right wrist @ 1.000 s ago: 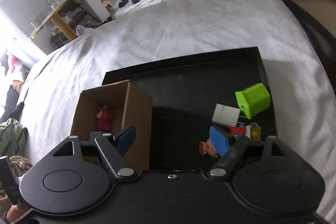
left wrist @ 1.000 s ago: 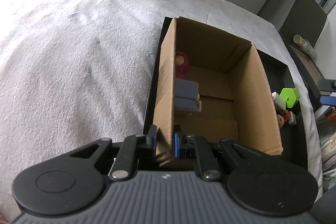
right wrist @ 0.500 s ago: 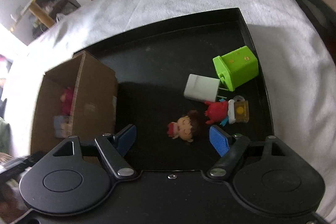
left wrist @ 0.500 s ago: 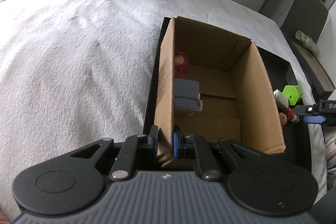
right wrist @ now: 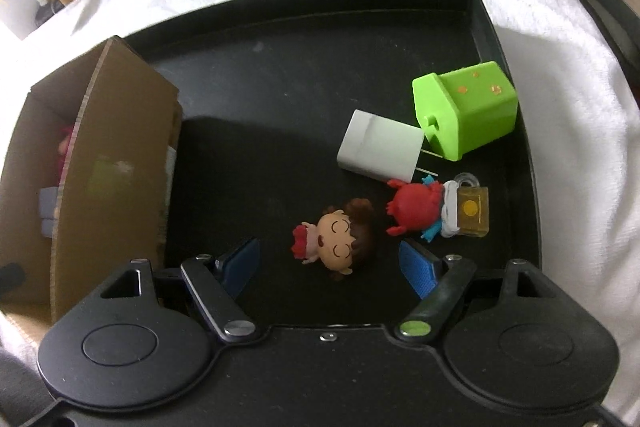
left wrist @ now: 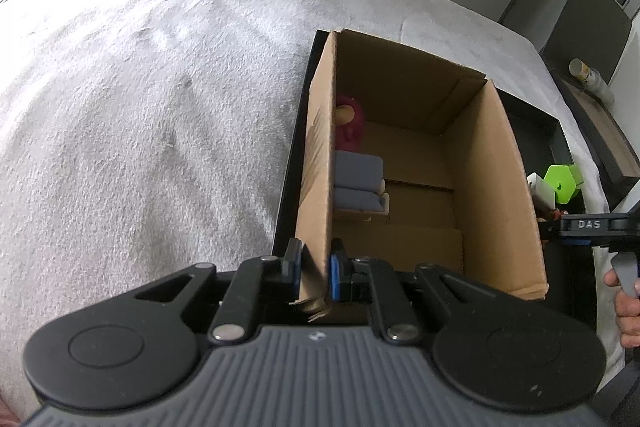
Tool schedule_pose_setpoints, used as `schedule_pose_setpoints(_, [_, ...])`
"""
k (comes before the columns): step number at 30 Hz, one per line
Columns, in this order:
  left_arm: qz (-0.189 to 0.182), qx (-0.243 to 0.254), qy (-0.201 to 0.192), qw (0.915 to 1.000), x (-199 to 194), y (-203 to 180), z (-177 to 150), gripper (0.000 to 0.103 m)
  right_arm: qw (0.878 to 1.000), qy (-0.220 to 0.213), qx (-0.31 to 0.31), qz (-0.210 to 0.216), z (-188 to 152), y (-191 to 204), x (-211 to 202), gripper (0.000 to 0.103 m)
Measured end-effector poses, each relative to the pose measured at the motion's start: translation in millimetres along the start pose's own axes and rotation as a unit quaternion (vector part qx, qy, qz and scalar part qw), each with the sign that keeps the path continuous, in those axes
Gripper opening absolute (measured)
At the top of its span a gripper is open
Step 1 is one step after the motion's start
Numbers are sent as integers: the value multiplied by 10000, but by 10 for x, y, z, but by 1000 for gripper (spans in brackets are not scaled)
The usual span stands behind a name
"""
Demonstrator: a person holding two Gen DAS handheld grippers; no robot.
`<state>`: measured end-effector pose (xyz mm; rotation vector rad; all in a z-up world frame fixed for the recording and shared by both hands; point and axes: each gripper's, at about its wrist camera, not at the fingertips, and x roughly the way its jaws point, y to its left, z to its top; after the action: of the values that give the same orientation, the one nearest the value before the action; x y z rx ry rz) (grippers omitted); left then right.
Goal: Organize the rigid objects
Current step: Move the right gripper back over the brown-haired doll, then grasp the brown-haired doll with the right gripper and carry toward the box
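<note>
Two pads of the left claw (left wrist: 314, 277) are pinching the near end of the left wall of a cardboard box (left wrist: 492, 187), one pad outside it and one inside. Ahead of this claw, inside the box and against that same wall, a grey sofa toy (left wrist: 358, 183) is lying, and beyond it a pink plush (left wrist: 350, 123) is leaning on the wall. The box is sitting on a black tray (left wrist: 536, 125), which is resting on a white blanket (left wrist: 140, 107). Far to the claw's right, past the box, a green block (left wrist: 562, 183) is showing, and the right claw's side is poking in at the picture's edge.

Turning to the right wrist view, the right claw (right wrist: 328, 267) is hovering with its blue pads wide apart, gripping nothing. A doll (right wrist: 340, 237) with brown hair is lying on the tray (right wrist: 300, 67) just ahead of the gap between the pads, touching neither. Ahead and right of the claw, a red crab (right wrist: 414, 207) is lying against a yellow lock (right wrist: 472, 211). Farther ahead, a white plug (right wrist: 380, 147) is resting with its prongs toward the green block (right wrist: 466, 111). The box (right wrist: 116, 163) is standing to the claw's left.
</note>
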<state>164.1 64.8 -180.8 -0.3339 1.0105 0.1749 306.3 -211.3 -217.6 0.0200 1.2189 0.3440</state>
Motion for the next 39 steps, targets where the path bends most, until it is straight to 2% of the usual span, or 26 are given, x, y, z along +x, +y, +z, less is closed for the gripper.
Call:
schedule_pose_setpoints(10, [-20,1,6,10000,0,7,0,13,9993,34,-146,-337,-2,91,179,76])
schedule_pose_setpoints(12, [-29,-7,4,10000,-1,10,-3,13,9987,-20,-230,-448,-15,127,189,71])
schedule_pose_setpoints(15, [-43,-12,-2,10000,-9,13,-8,13,9968,-123,-476,-628,-30,202,157,42])
schedule_pose_setpoints(18, [-50,-8,-4,10000,-14,12,-10,13,9985,-47,-308,-458,-54,167,102,42])
schedule_pose_setpoints(25, [-78,-26,-9,10000,-17,15,-6,13,9992,-175,-198,-304,-129,142,-101,42])
schedule_pose_setpoints(39, [-197,55,-111,9997,-52,7,-26,13,9974,-517,-474,-166,-66,234,-561,42])
